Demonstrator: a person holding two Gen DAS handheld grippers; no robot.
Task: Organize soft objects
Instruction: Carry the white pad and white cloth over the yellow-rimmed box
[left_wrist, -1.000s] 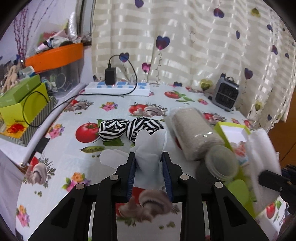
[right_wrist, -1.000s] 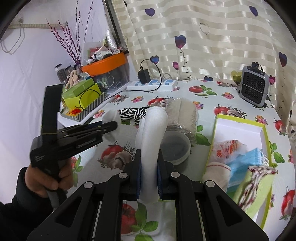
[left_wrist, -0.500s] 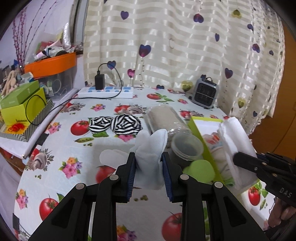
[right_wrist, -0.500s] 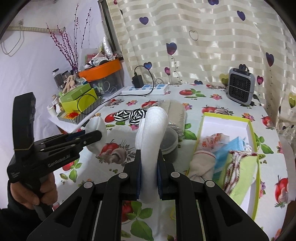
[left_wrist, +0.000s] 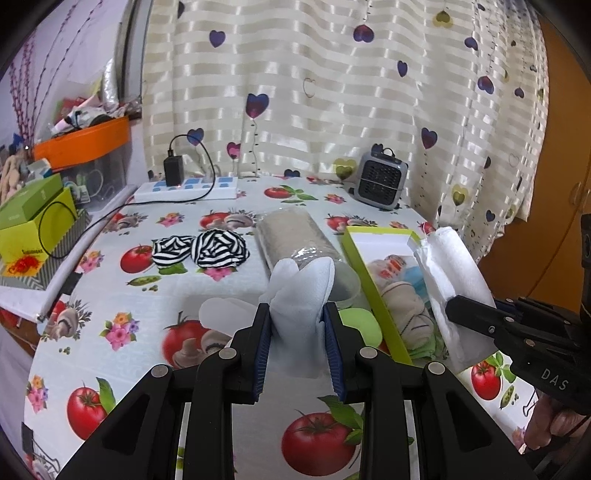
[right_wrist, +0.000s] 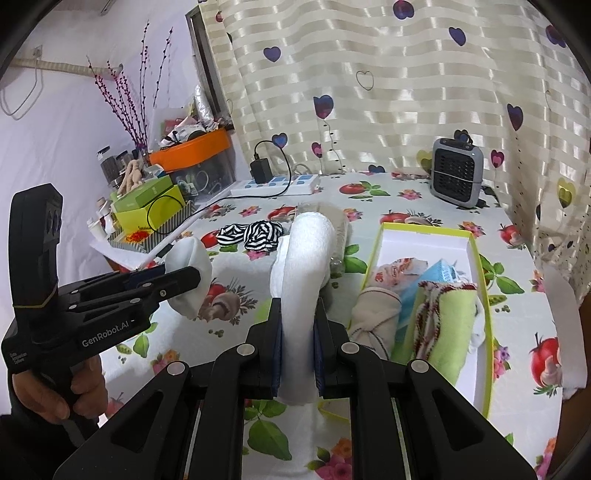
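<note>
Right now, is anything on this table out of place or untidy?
Yes. The black-and-white striped fabric bundle lies loose on the fruit-print tablecloth, outside the lime-green cardboard box where other soft items sit. A white flat pad also lies loose nearby.
</note>
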